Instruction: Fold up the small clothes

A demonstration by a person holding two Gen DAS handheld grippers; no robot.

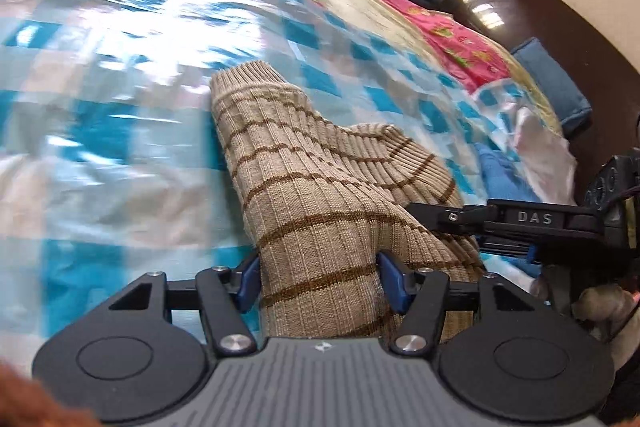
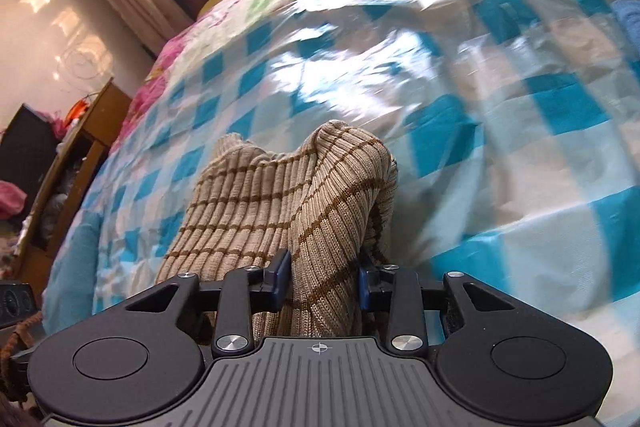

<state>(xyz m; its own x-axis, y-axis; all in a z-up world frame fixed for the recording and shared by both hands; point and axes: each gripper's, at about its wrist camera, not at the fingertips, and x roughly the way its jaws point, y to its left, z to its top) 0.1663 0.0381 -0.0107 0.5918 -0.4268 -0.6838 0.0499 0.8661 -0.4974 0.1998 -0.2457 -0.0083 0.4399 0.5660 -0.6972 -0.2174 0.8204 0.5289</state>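
Reading "DAS" on right gripper (image 1: 436,217); both grippers clamp striped knit (image 1: 320,227).

The blue-and-white checked glossy bedcover (image 1: 120,75) is smeared by motion blur in both views. The beige brown-striped ribbed knit garment (image 1: 320,211) hides its lower end behind each gripper body, and the bed beneath it is covered

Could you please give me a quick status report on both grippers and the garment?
Left gripper shut on striped knit garment. Right gripper shut on it too. Garment bunched over checkered bedspread. White and blue clothes lie beside.
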